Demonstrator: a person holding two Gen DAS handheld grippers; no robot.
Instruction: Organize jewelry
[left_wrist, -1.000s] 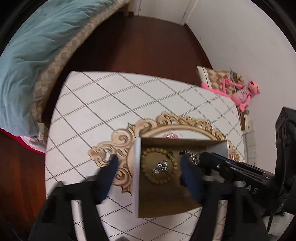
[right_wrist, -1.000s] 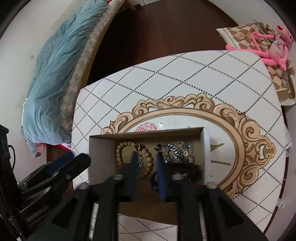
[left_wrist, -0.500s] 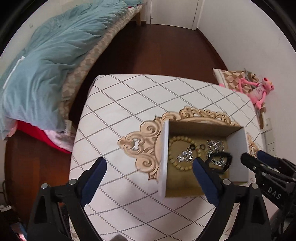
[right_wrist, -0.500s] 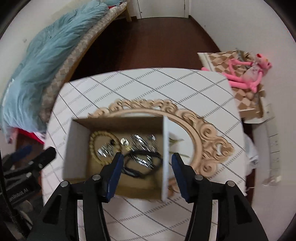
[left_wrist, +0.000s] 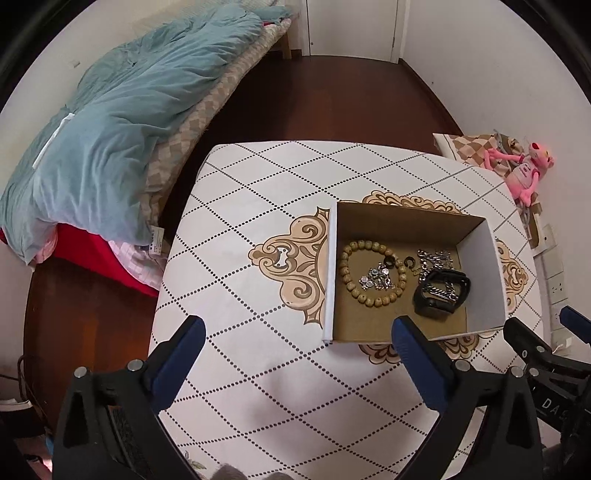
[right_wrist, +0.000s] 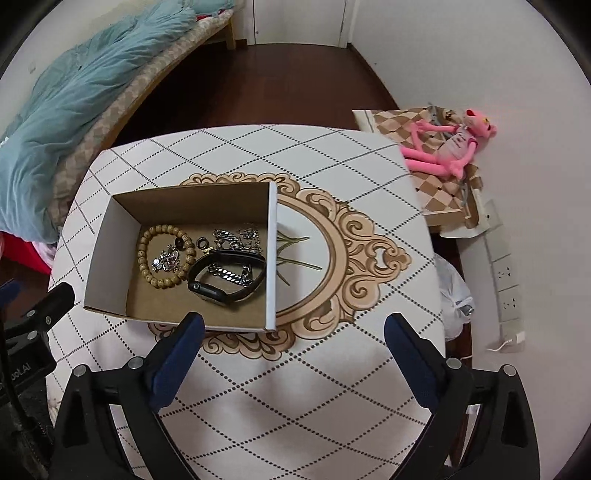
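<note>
An open cardboard box (left_wrist: 484, 254) (right_wrist: 107, 254) stands on the patterned table (left_wrist: 258, 206) (right_wrist: 332, 166). Inside lie a wooden bead bracelet (left_wrist: 349, 253) (right_wrist: 142, 251), a small silver piece (left_wrist: 376, 278) (right_wrist: 166, 260), a silver chain (left_wrist: 436, 256) (right_wrist: 229, 236), small dark rings (left_wrist: 388, 261) (right_wrist: 201, 243) and a black watch band (left_wrist: 441, 291) (right_wrist: 225, 282). My left gripper (left_wrist: 295, 339) is open and empty, above the table near the box's front left corner. My right gripper (right_wrist: 293, 336) is open and empty, in front of the box's right side.
A bed with a teal duvet (left_wrist: 110, 110) (right_wrist: 62, 96) lies at the left. A pink plush toy (left_wrist: 524, 170) (right_wrist: 450, 144) rests on a checked cushion at the right by the wall. A power strip (right_wrist: 506, 273) and a plastic bag (right_wrist: 454, 295) are beside the table.
Both grippers have pulled back up and away from the box. The right gripper has opened wide; the black watch band now lies in the box.
</note>
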